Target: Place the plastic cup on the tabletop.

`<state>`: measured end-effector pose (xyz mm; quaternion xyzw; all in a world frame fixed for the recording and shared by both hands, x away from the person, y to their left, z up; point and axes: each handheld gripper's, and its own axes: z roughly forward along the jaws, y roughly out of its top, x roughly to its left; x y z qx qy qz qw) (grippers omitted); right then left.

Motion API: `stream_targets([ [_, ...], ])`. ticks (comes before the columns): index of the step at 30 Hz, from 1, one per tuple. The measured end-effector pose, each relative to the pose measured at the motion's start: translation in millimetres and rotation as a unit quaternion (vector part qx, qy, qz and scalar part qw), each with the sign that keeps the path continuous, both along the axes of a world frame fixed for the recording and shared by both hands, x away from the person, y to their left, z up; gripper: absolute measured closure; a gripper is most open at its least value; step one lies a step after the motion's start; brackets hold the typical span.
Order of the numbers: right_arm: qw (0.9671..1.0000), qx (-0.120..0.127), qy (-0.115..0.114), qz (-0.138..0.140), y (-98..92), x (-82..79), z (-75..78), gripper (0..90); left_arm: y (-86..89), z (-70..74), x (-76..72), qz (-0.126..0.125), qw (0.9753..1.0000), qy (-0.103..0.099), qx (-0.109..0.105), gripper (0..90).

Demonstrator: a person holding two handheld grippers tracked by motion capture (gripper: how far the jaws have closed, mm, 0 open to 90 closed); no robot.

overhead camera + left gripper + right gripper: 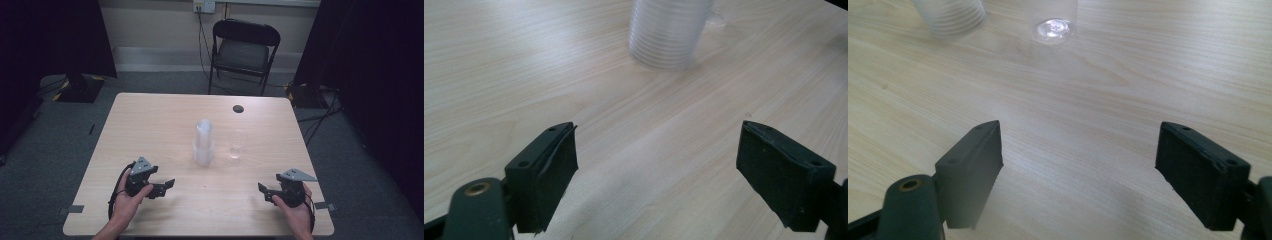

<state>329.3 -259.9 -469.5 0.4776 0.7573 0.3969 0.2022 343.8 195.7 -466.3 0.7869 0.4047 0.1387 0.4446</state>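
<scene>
A stack of clear plastic cups (203,144) stands upright near the middle of the wooden table (150,120); its ribbed base (667,35) is ahead of my left gripper. Just right of it stands a single clear cup (236,145), whose bottom (1052,27) glints in the right gripper view beside the stack (950,15). My left gripper (167,187) rests low at the front left, held in a hand, jaws wide apart and empty (656,175). At the front right my right gripper (261,190) is likewise open with nothing between its jaws (1078,175).
A dark round cable hole (238,108) sits in the table's far right part. A black folding chair (243,52) stands behind the table. Tape marks (76,209) lie at the front corners. Dark curtains flank both sides.
</scene>
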Motion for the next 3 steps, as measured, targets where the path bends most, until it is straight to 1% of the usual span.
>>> stream_targets([
  [2, 1.0000, -0.003, 0.002, -0.002, 0.2, 0.4, -1.8, 17.8, -1.8, -0.8, -0.2, -0.006, 1.0000, 0.004, 0.002, 16.4],
  [3, 1.0000, -0.005, 0.003, -0.002, 0.4, 1.0, -3.0, 17.8, -2.6, -1.0, -0.2, -0.008, 1.0000, 0.002, 0.005, 16.4],
])
